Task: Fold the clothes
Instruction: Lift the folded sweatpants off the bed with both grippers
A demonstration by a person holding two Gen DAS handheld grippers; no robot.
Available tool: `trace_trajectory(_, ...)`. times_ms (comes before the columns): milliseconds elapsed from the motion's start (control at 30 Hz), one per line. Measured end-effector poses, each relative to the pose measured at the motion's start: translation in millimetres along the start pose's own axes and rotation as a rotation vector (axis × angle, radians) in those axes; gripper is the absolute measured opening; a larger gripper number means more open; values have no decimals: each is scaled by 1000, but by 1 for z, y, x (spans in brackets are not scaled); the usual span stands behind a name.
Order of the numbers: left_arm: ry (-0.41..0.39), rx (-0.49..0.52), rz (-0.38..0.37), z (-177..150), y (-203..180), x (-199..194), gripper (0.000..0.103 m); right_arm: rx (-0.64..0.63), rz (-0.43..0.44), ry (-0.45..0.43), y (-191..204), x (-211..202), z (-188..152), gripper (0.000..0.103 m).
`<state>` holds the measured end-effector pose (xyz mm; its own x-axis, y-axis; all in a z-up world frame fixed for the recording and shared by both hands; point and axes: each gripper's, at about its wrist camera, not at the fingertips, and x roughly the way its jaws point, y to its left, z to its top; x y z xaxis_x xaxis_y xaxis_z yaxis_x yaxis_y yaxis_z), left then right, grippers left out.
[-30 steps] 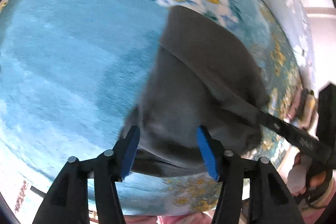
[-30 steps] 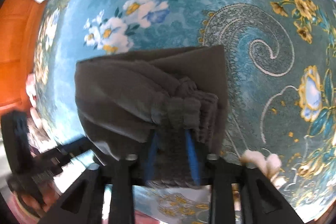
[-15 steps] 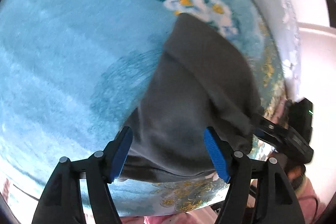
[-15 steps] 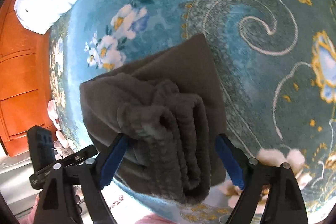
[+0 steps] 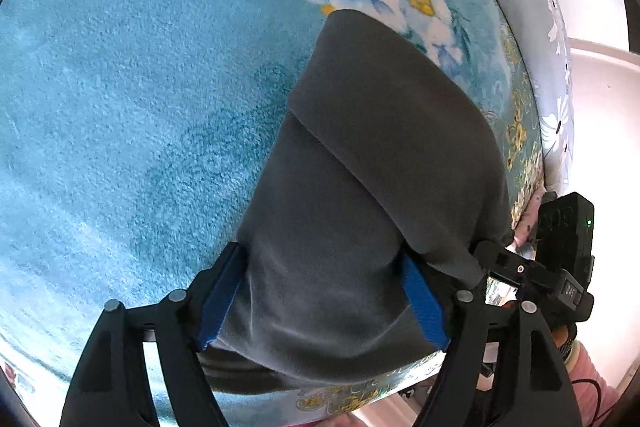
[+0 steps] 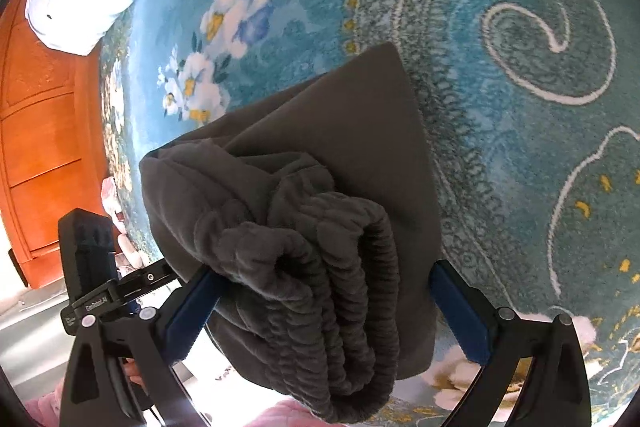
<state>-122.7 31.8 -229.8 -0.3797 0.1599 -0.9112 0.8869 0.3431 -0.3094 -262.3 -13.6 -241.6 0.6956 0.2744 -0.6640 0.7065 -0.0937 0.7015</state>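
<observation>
Nearest the right gripper (image 6: 326, 311), the ribbed elastic waistband (image 6: 320, 291) of the grey garment (image 6: 332, 155) bulges between the widely parted blue pads, which press on nothing; likewise the left gripper (image 5: 320, 299) is spread around the smooth folded end, released. The fleece looks soft, light and floppy, so I judge it wants holding at the thick waistband roll or a doubled edge, not a single layer. Beyond the jaws the bundle lies folded on the teal floral blanket (image 5: 120, 87).
</observation>
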Motion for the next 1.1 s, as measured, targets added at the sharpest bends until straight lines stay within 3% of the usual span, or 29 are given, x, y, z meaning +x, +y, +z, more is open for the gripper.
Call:
trace_trajectory(200, 2, -39, -10, 1, -5, 6, 83, 49, -11, -2, 1, 5, 4, 103)
trace_trajectory(267, -7, -31, -7, -2, -11, 5, 77, 57, -1, -4, 5, 1, 2, 103)
trace_trajectory(367, -27, -14, -12, -7, -20, 1, 67, 54, 15, -19, 15, -8, -3, 93)
trace_trajectory(533, -58, 19, -51, -15, -34, -13, 58, 33, 40, -51, 30, -30, -15, 82)
trace_trajectory(867, -108, 116, -115, -50, -78, -47, 57, -39, 18, -149, 61, -96, -58, 81)
trace_trajectory(1100, -147, 265, -112, -84, -138, -73, 57, -23, 24, -274, 66, -151, -104, 81)
